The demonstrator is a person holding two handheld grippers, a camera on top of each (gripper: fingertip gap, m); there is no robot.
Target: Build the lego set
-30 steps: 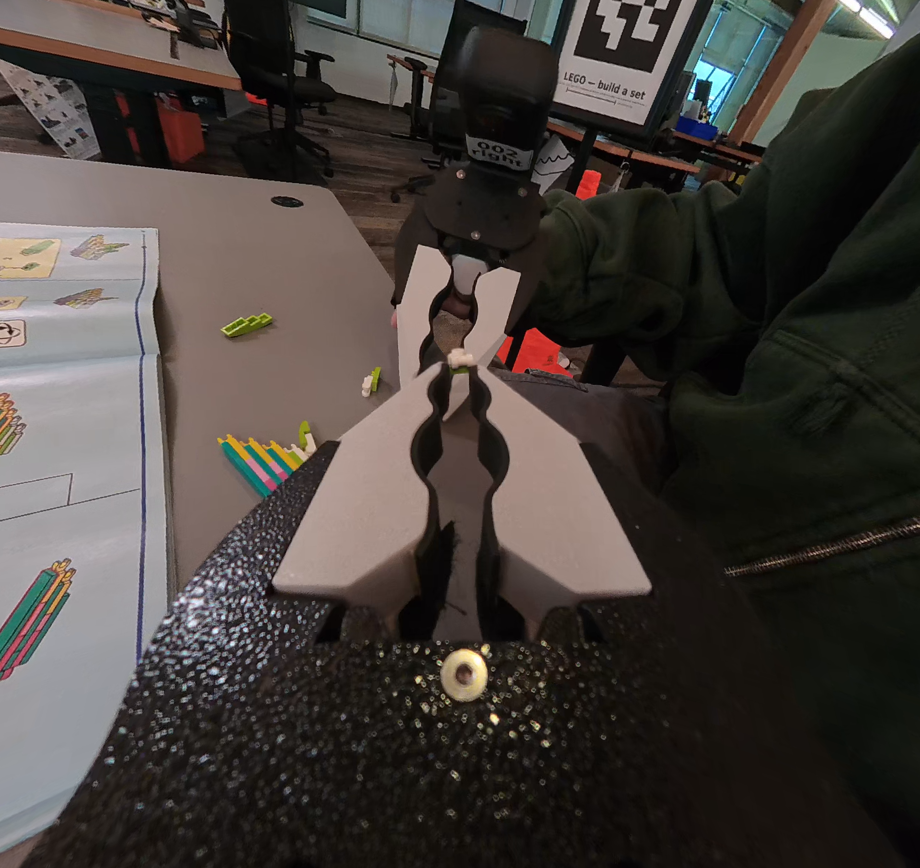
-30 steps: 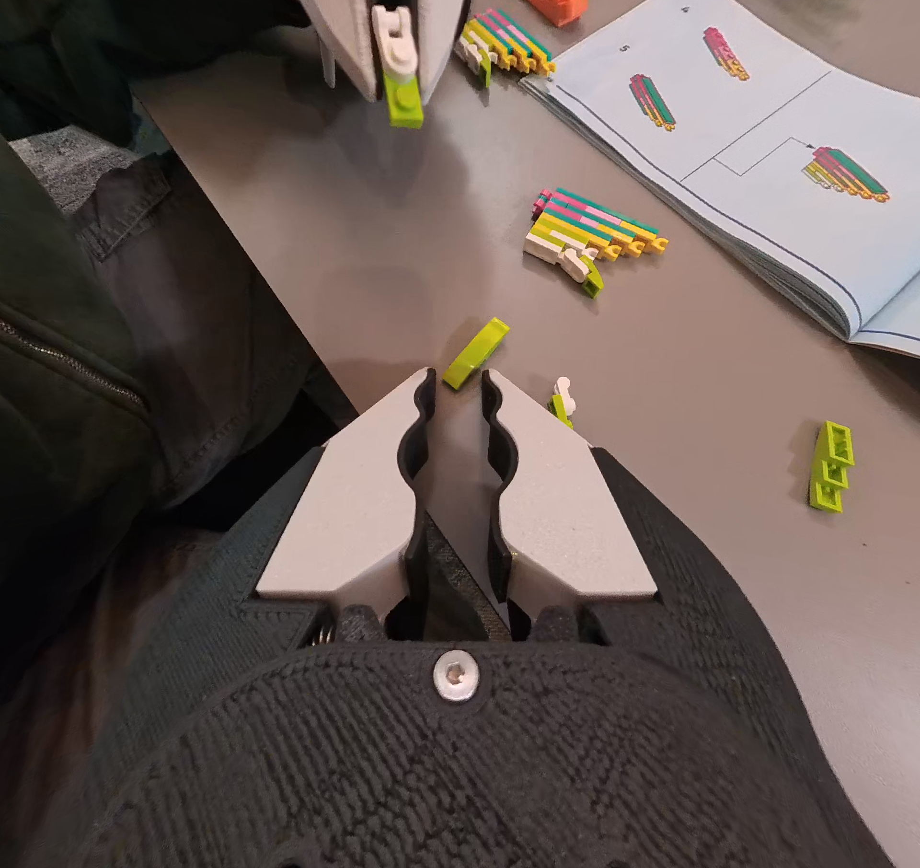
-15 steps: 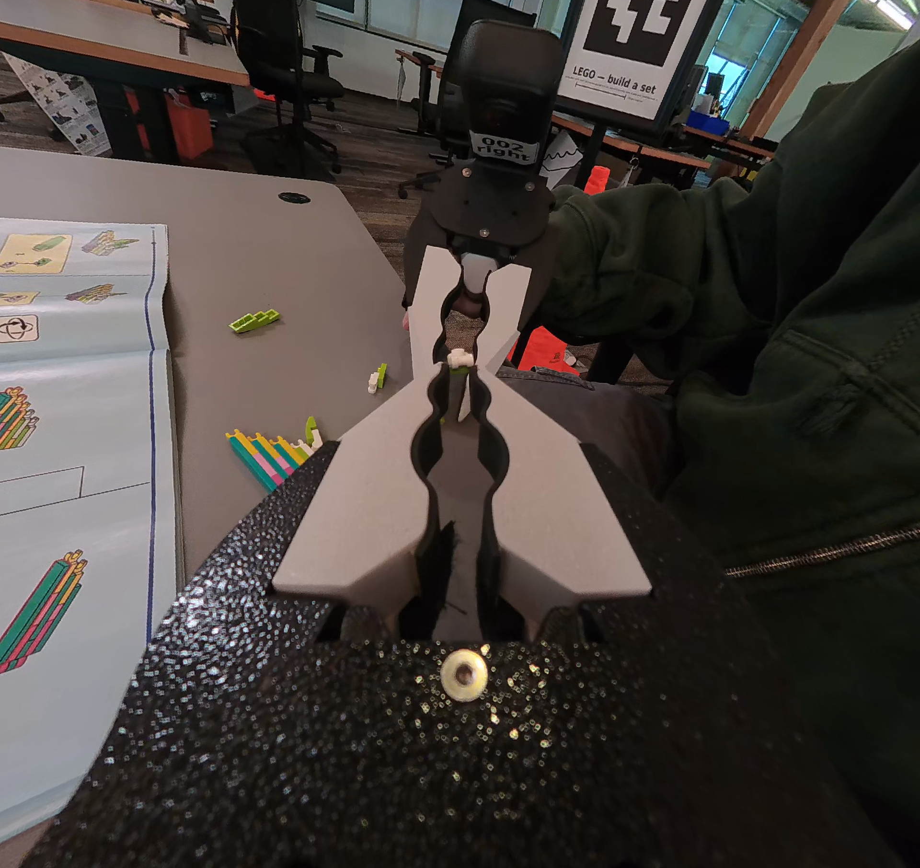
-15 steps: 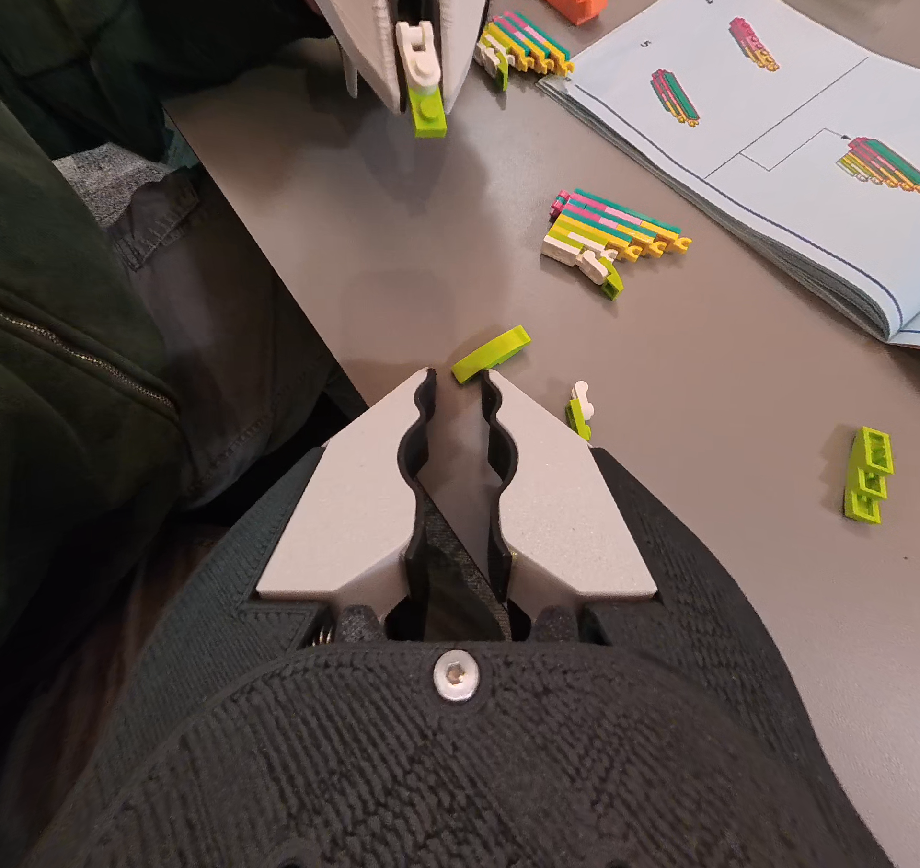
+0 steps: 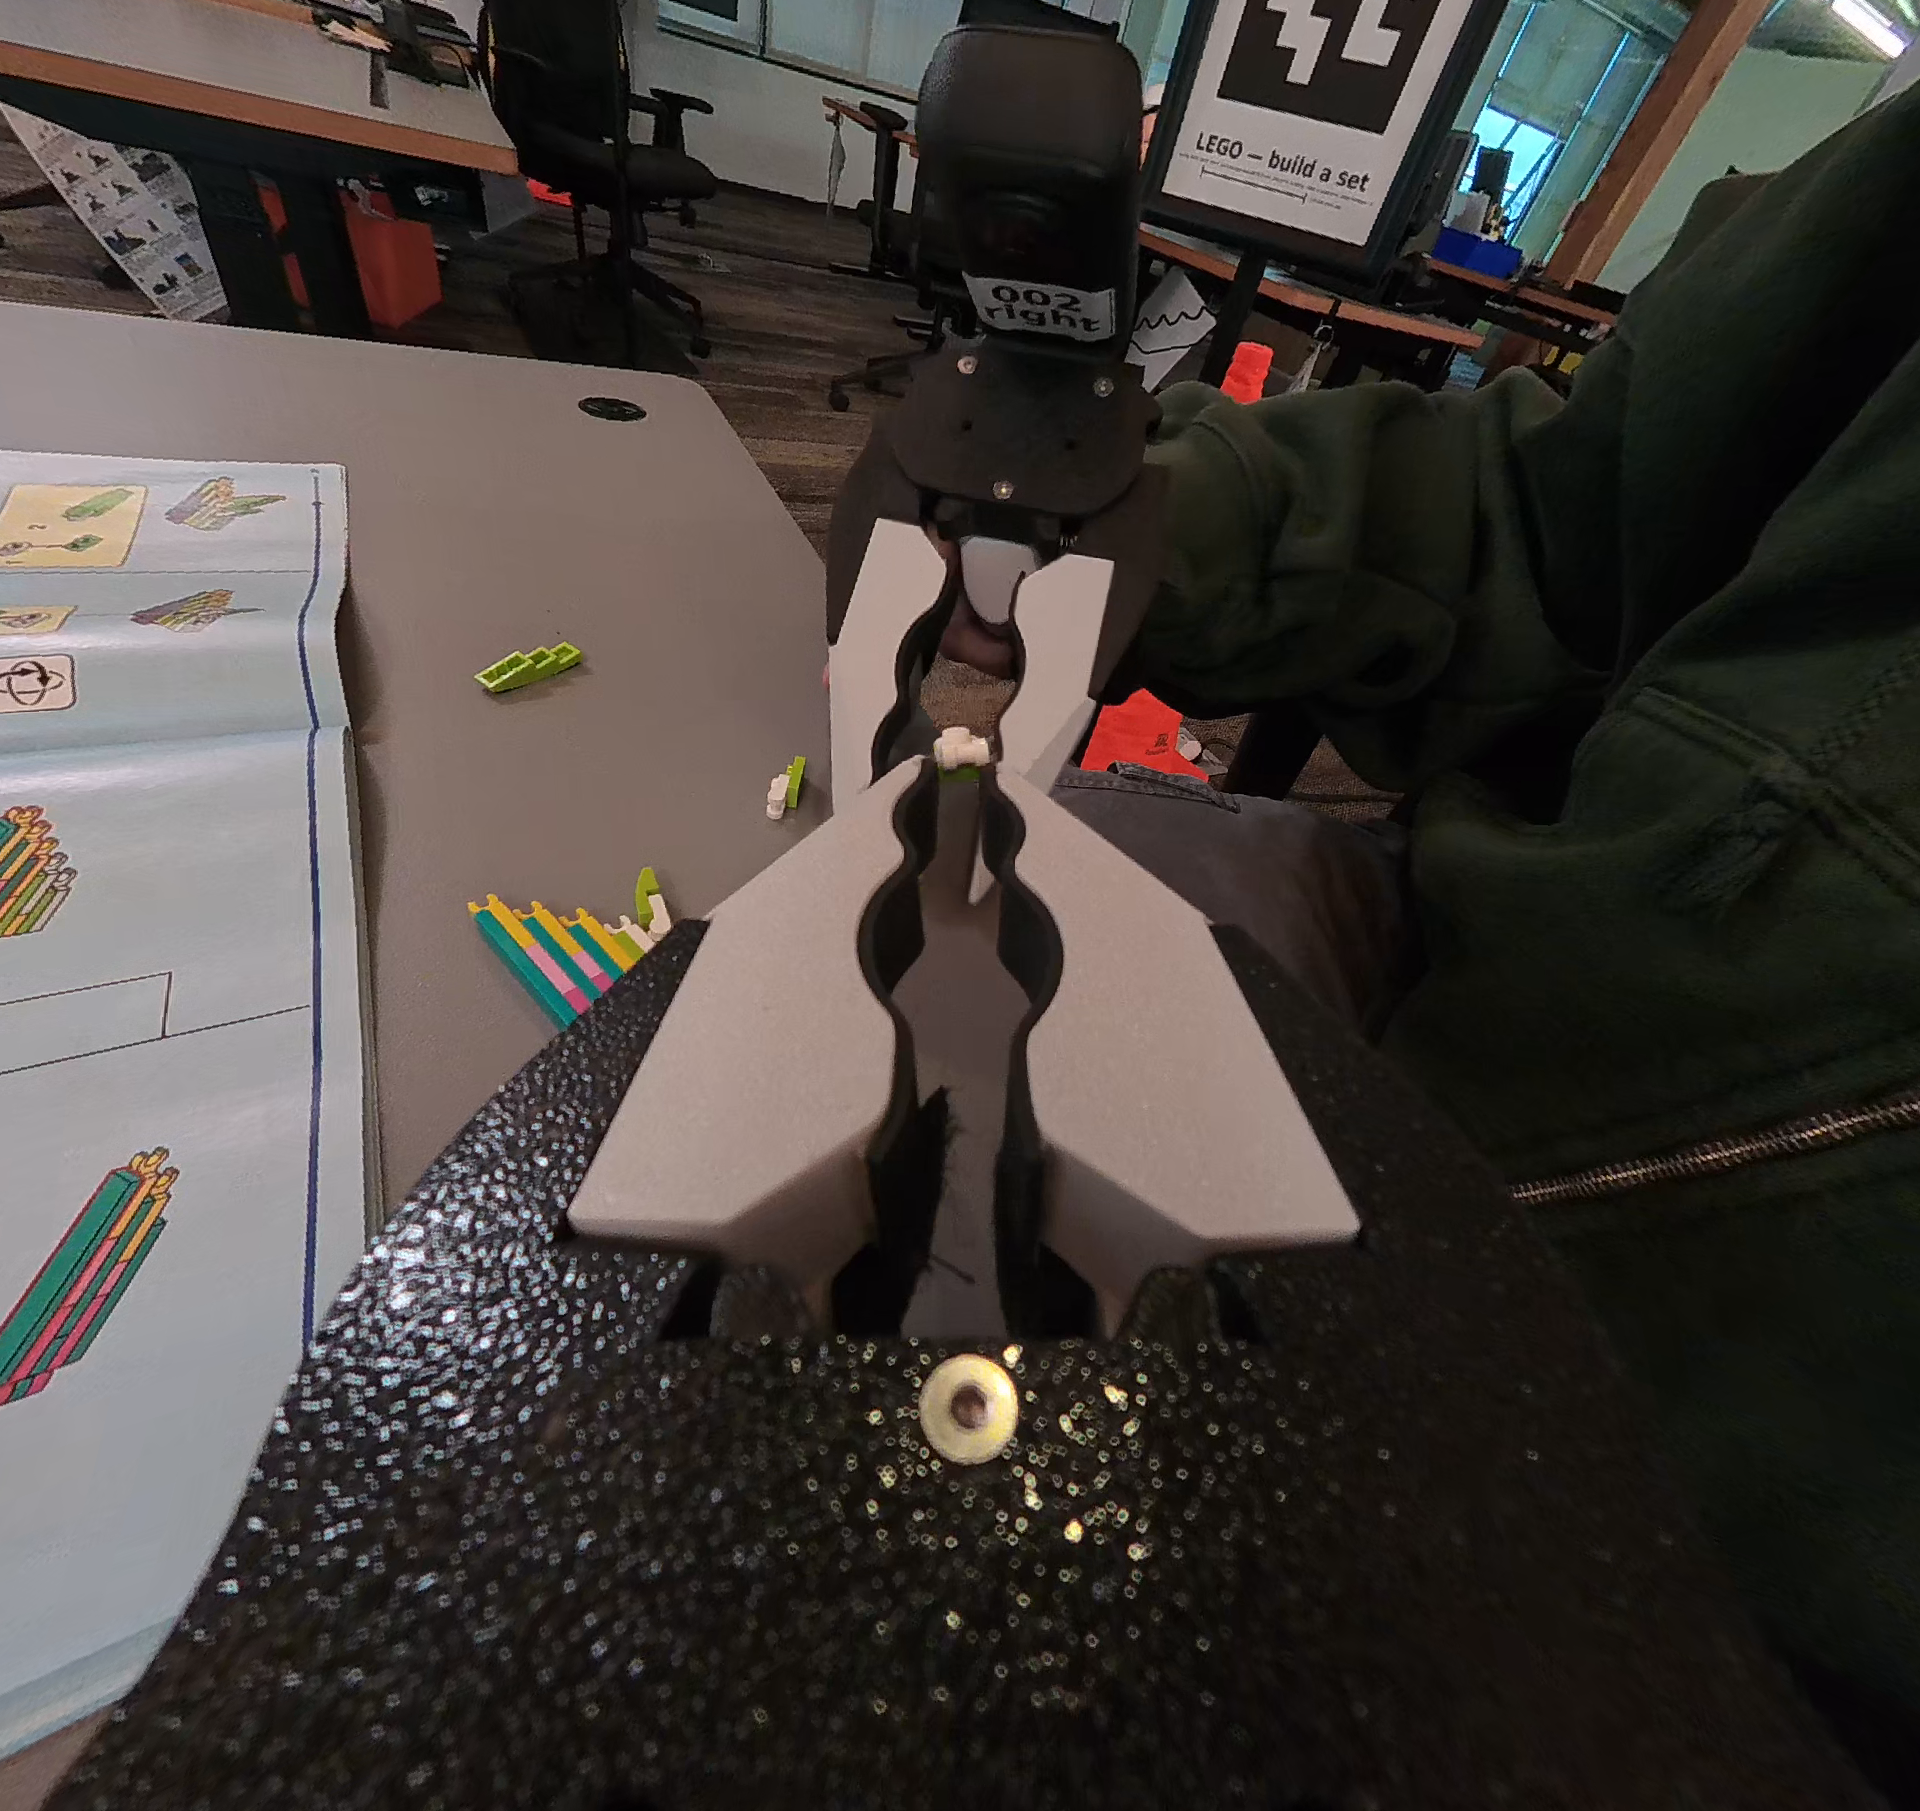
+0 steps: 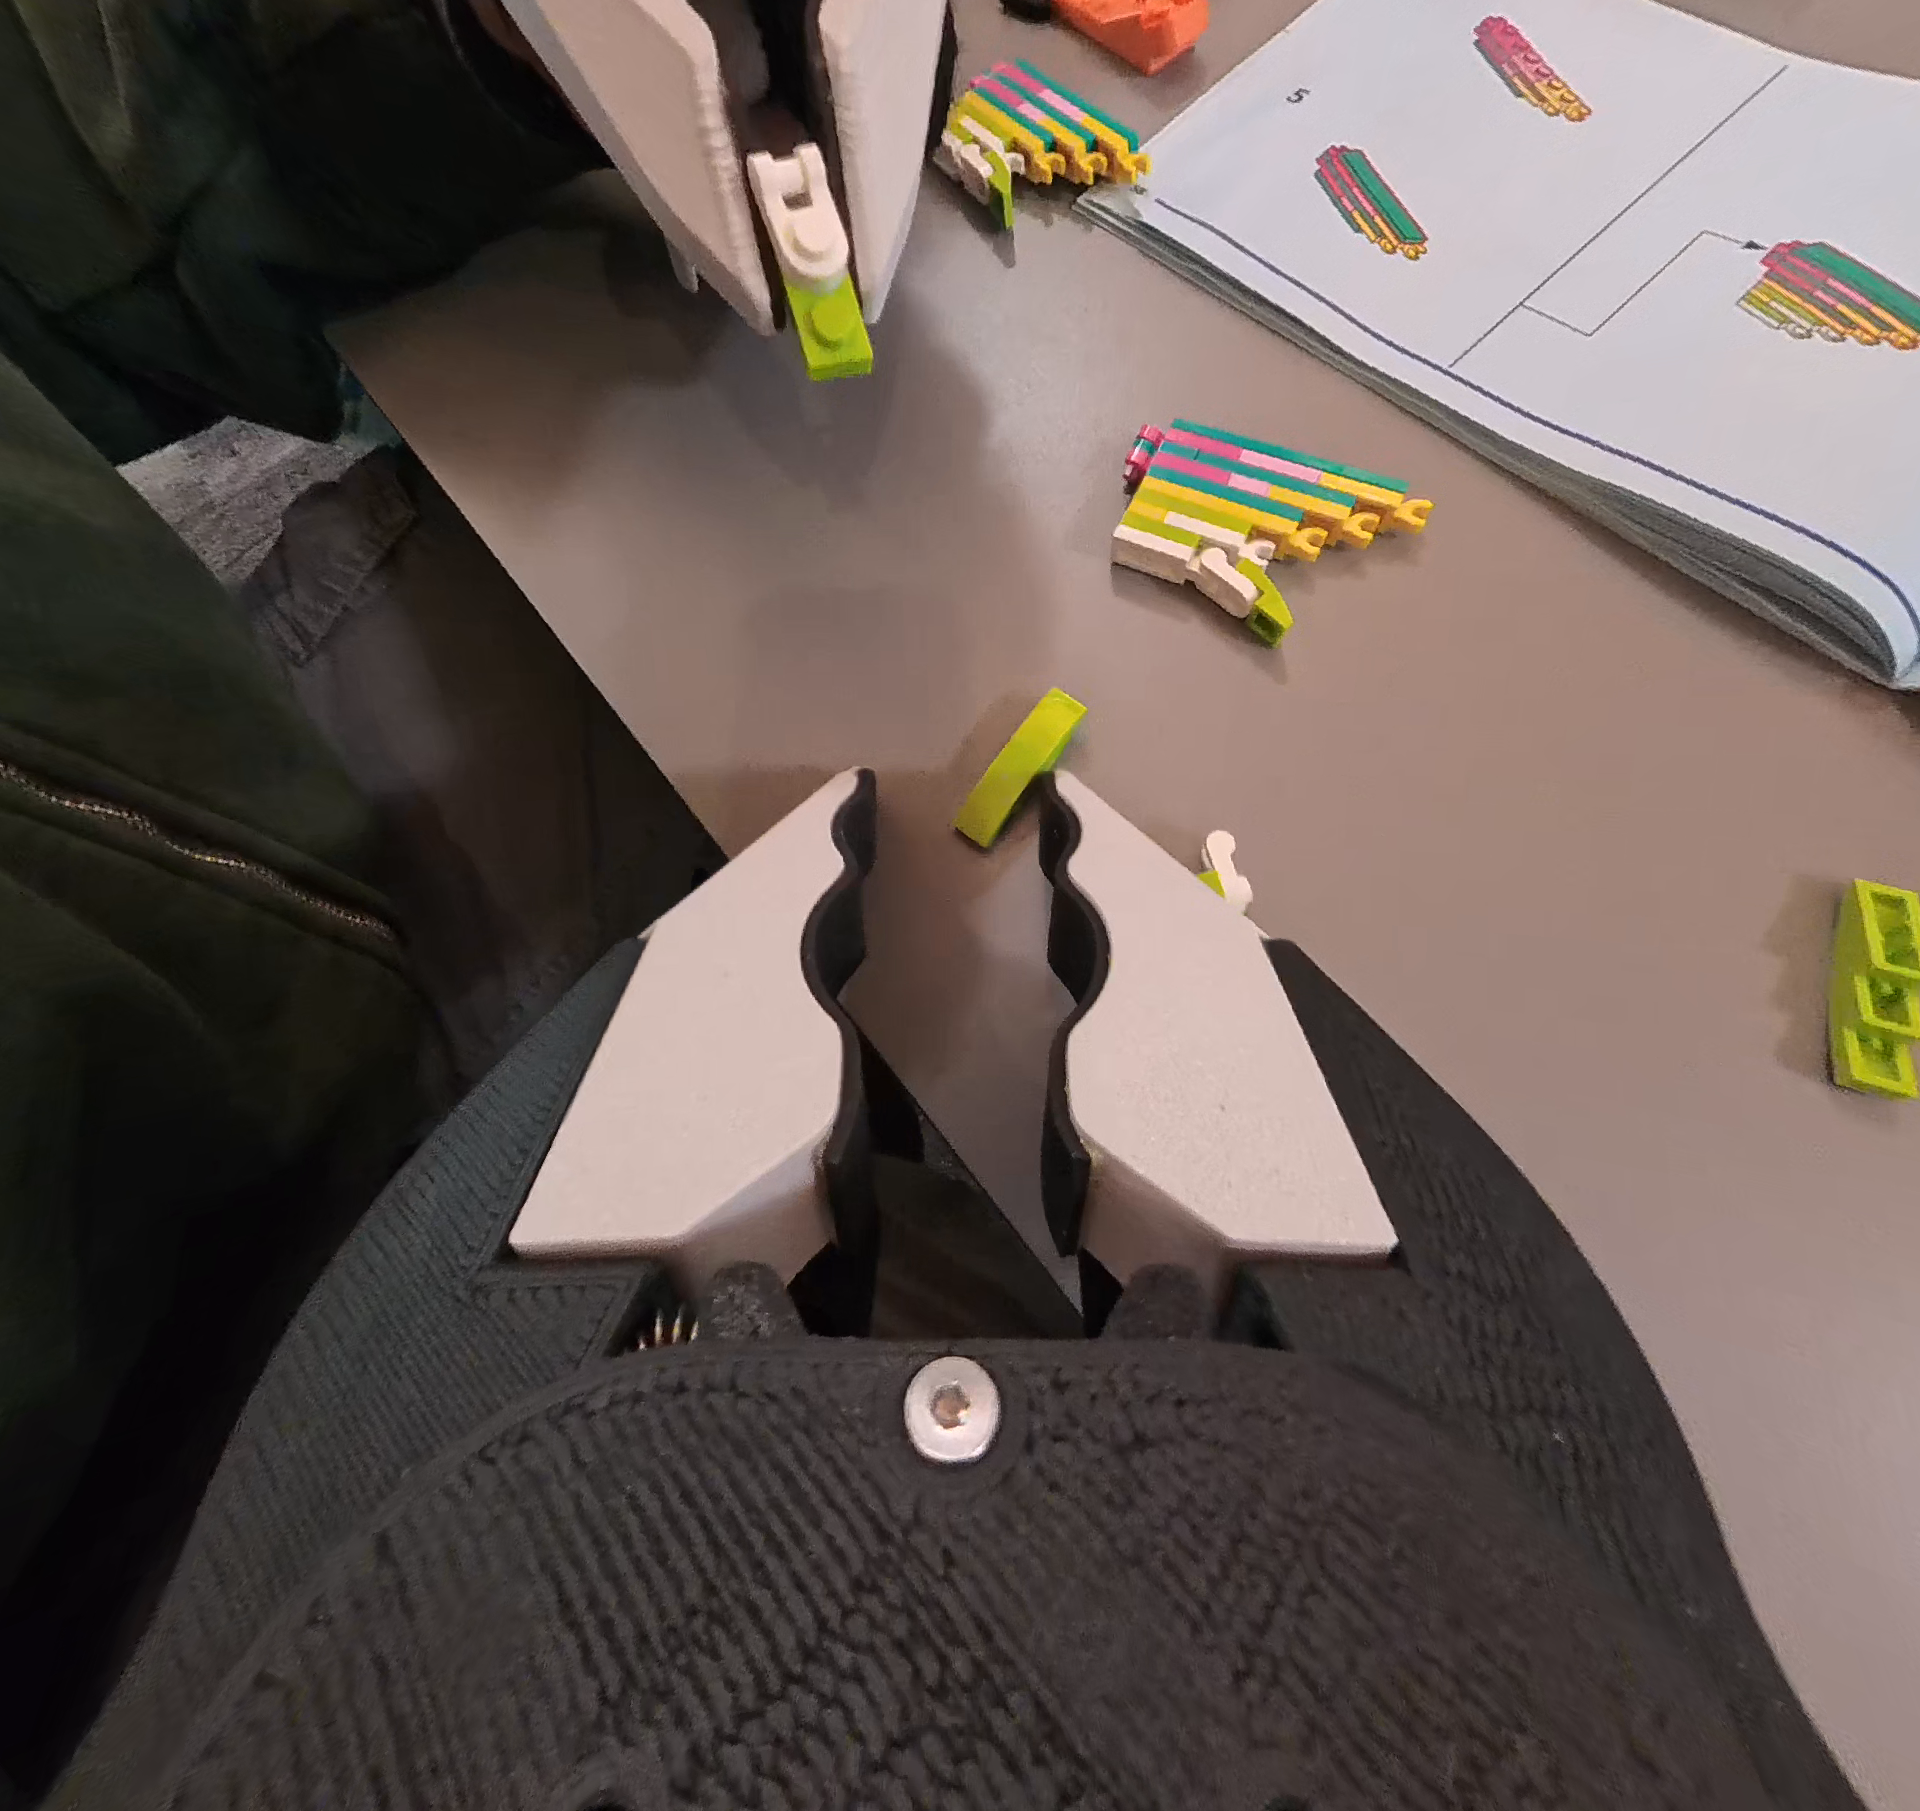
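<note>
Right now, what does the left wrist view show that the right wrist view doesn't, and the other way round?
Only the left wrist view shows the black office chairs and the black-and-white marker board behind the table. Only the right wrist view shows the orange brick separator tool and the curved lime green slope piece at the right gripper. Both show the left gripper shut on the small white-and-lime hinge piece, and the open instruction booklet.
</note>
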